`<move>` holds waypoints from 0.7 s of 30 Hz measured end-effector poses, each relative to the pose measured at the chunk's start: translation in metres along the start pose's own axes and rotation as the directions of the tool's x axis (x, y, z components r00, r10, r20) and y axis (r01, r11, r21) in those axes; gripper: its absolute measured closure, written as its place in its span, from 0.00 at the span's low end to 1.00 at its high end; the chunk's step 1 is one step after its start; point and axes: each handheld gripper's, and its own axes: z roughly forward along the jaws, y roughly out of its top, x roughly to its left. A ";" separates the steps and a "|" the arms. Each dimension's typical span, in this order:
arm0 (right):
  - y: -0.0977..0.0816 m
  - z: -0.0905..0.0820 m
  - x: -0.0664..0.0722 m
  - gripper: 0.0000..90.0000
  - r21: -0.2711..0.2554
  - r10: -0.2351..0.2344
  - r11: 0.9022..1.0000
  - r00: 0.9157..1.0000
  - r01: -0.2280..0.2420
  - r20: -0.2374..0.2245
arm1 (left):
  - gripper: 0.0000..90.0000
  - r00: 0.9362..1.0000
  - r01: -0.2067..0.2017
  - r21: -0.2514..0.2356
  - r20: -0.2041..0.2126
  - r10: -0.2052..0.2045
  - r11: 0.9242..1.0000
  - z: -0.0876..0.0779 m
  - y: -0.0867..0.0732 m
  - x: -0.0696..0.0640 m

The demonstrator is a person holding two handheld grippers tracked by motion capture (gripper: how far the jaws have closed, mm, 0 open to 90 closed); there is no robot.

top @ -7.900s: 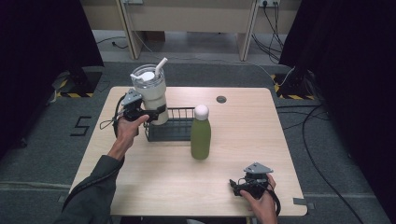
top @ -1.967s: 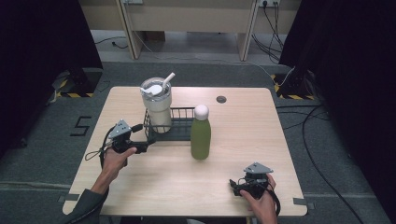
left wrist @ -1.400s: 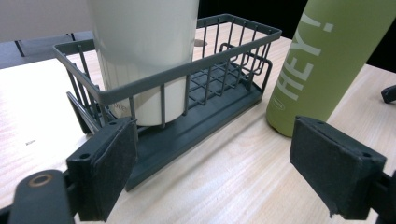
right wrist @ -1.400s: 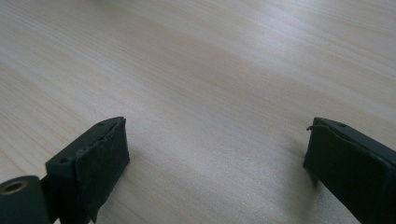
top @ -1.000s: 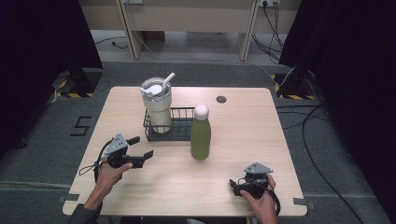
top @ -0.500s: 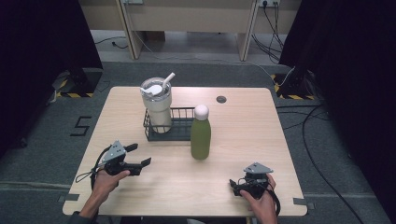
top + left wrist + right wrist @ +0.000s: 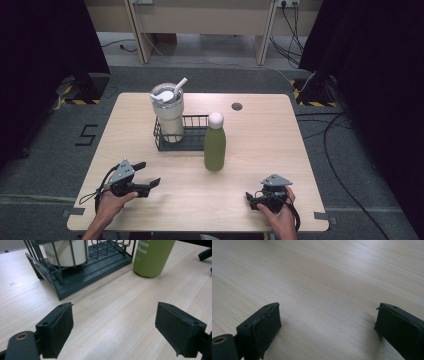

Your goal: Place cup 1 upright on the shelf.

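Tumbler (image 7: 168,112) upright in left end of wire rack (image 7: 192,141), green bottle (image 7: 215,145) just beside rack on bench (image 7: 260,140). Left claw (image 7: 149,176) wide open, empty, low near front edge; right claw (image 7: 250,199) likewise open, empty. Probably bottle next: needs a reach forward and a squeeze round its body.

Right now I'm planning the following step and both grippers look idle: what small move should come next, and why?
Probably reach the right gripper toward the green bottle. The tumbler already stands in the wire rack, whose other half looks free, while the bottle stands on the table just beside it. The left gripper is open and holds nothing.
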 end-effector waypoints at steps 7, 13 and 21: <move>0.000 0.000 0.000 0.07 0.000 0.000 1.000 1.000 0.000 0.000 | 0.16 1.000 -0.007 0.018 -0.003 0.007 1.000 -0.006 -0.006 -0.002; 0.000 0.000 0.000 0.07 0.001 0.006 1.000 1.000 -0.006 -0.001 | 0.16 1.000 -0.011 0.046 -0.010 0.011 0.999 -0.010 -0.012 -0.002; 0.000 0.000 0.001 0.07 -0.001 0.007 1.000 1.000 -0.007 0.000 | 0.16 1.000 -0.019 0.094 -0.012 0.021 0.995 -0.011 -0.018 -0.003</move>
